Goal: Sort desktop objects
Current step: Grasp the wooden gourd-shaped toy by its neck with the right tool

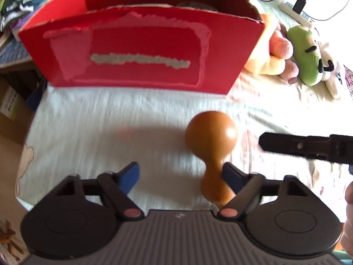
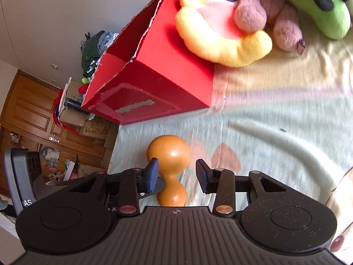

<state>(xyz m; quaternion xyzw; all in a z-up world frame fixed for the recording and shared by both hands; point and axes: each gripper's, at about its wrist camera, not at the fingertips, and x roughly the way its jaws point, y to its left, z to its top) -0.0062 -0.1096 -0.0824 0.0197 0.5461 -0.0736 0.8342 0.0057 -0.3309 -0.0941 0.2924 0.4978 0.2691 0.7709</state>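
Note:
An orange-brown wooden gourd [image 1: 211, 134] lies on the pale bed sheet [image 1: 99, 121] in front of a torn red cardboard box [image 1: 141, 50]. My left gripper [image 1: 181, 167] stands wide open over it. The gourd's narrow waist rests close against the right blue pad, and the left pad is far off. One black finger of the right gripper [image 1: 297, 148] reaches in from the right. In the right wrist view the gourd [image 2: 169, 152] sits between the fingers of my right gripper [image 2: 176, 162]. A gap shows on its right side, so the jaws are open around it.
The red box [image 2: 167, 70] is open at the top. Yellow [image 2: 211, 35], pink [image 2: 260, 11] and green [image 2: 313, 6] plush toys lie to its right. A power strip [image 1: 293, 11] with a charger lies at the far right. The bed drops off at the left to a cluttered floor [image 2: 66, 165].

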